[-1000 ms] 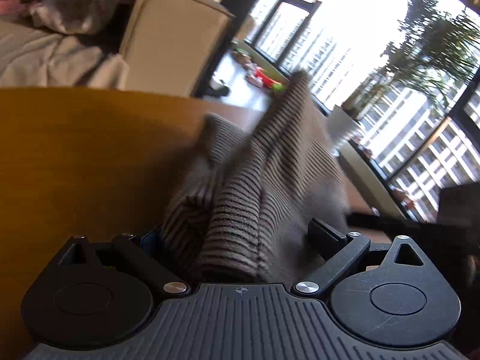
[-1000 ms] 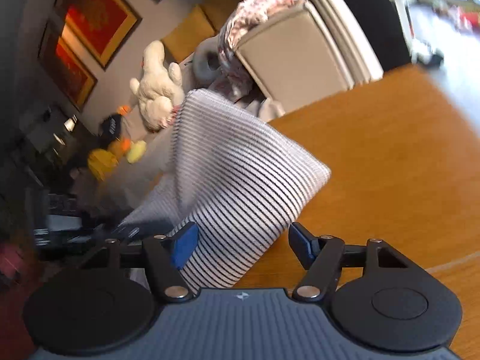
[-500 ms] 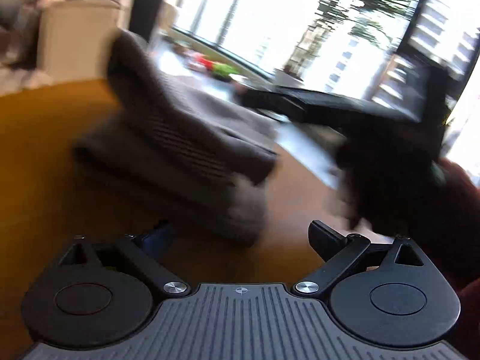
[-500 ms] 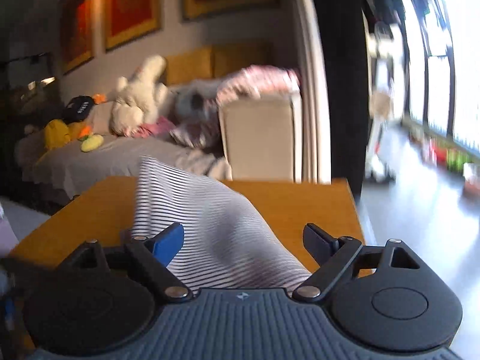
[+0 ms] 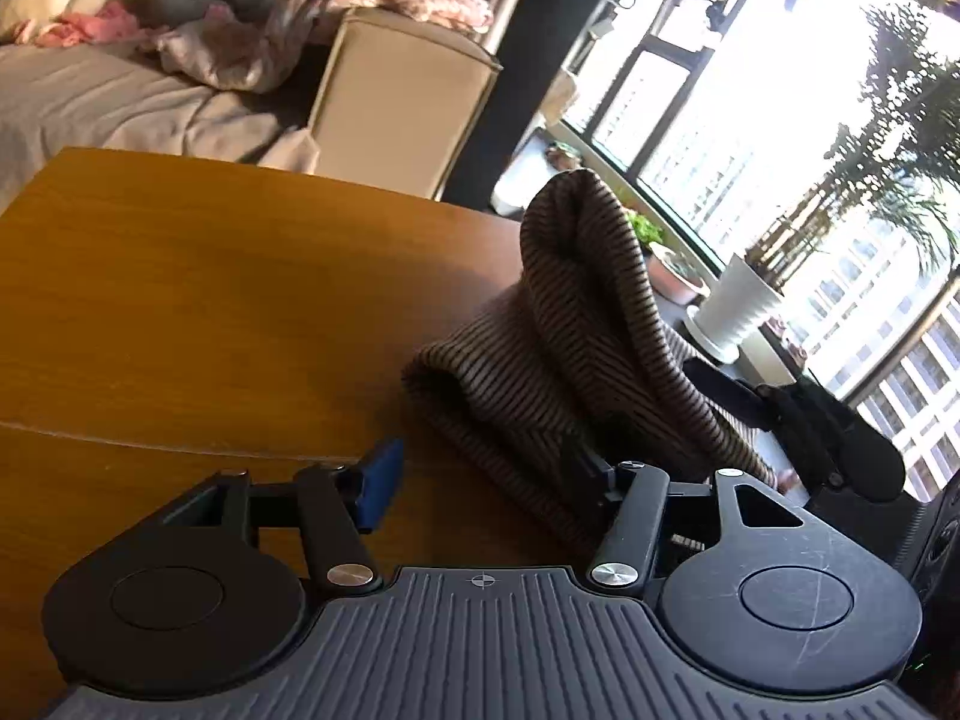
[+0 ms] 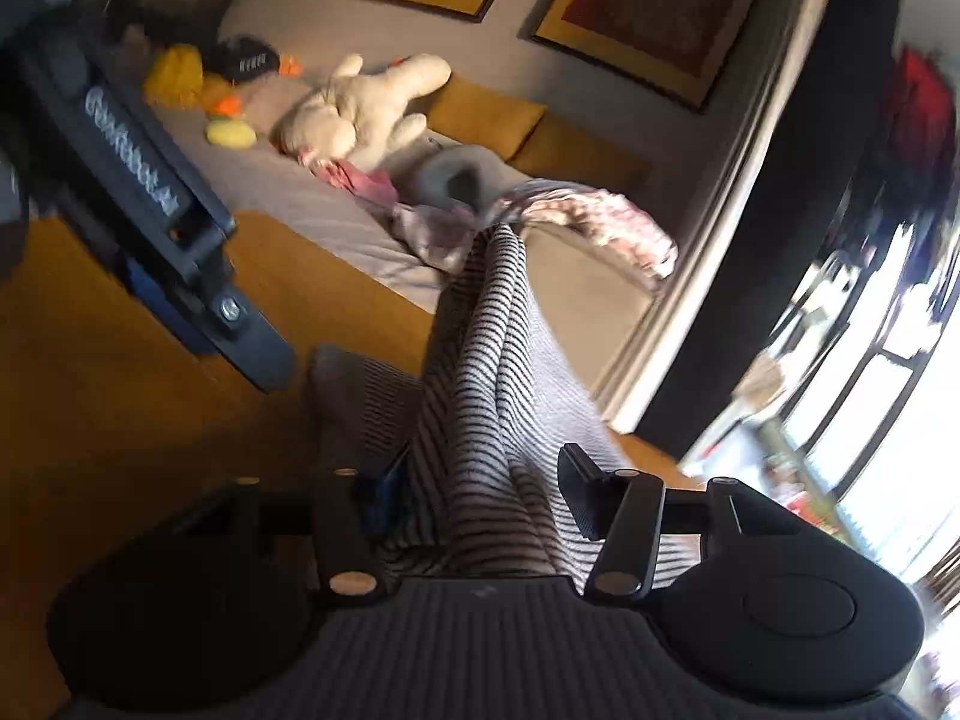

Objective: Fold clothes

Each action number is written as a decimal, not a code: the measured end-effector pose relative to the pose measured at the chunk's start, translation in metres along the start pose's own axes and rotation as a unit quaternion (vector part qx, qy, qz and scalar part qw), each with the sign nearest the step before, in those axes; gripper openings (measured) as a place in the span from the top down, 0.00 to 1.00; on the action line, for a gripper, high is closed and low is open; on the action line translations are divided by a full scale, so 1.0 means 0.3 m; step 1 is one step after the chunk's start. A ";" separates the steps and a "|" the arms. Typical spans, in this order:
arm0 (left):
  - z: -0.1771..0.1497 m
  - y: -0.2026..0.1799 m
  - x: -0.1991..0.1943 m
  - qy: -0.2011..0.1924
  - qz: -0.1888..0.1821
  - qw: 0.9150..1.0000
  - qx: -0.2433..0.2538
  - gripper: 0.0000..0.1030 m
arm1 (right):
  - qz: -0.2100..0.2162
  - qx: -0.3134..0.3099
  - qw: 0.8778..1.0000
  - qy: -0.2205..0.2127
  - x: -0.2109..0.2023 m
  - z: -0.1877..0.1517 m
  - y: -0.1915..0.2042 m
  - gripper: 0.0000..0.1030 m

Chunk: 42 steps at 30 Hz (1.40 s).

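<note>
Left wrist view shows our left gripper point(image 5: 480, 474) low over the wooden desk point(image 5: 198, 300); its jaws have just been closing, yet they stand apart, with only the near edge of the striped garment point(image 5: 558, 360) between them and the blue pad point(image 5: 378, 483) clear of the cloth. The garment lies bunched on the desk's right part, one fold rising in a hump toward the window point(image 5: 780, 120). From the right wrist view, our right gripper point(image 6: 480, 486) has also just been closing, and the striped cloth fills the gap between its fingers; whether the pads press on it we cannot tell. Behind the desk stands a bed point(image 6: 288, 192) with a plush toy point(image 6: 360, 108).
</note>
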<state>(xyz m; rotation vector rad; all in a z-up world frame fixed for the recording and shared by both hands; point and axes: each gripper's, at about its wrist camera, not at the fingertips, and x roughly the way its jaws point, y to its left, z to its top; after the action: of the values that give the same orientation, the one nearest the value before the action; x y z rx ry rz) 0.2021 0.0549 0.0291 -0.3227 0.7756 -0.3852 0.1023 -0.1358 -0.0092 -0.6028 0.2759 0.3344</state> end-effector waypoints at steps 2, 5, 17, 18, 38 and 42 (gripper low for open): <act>-0.023 0.005 -0.001 0.007 -0.019 1.000 -0.011 0.40 | 0.005 -0.038 0.999 0.021 0.010 -0.014 0.025 0.43; -0.019 -0.003 0.028 0.016 -0.062 0.997 -0.036 0.40 | 0.007 -0.028 1.000 0.007 0.008 -0.022 0.004 0.56; -0.019 -0.042 0.208 0.063 -0.105 0.991 -0.058 0.43 | 0.062 0.029 0.997 -0.023 -0.230 0.090 -0.231 0.79; -0.022 -0.049 0.204 0.062 -0.103 0.991 -0.055 0.43 | 0.076 0.034 0.996 -0.020 -0.253 0.091 -0.215 0.79; -0.160 -0.125 0.047 0.059 -0.167 0.981 0.076 0.52 | 0.154 0.257 0.954 0.022 -0.247 -0.058 -0.335 0.80; -0.202 -0.198 0.081 0.070 -0.178 0.976 0.103 0.51 | 0.181 0.297 0.937 0.007 -0.215 -0.009 -0.419 0.80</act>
<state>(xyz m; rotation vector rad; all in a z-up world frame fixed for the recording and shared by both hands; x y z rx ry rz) 0.1611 -0.0167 -0.0017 -0.2404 0.8079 -0.8287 0.0915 -0.2491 0.0745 0.0490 0.4817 0.5725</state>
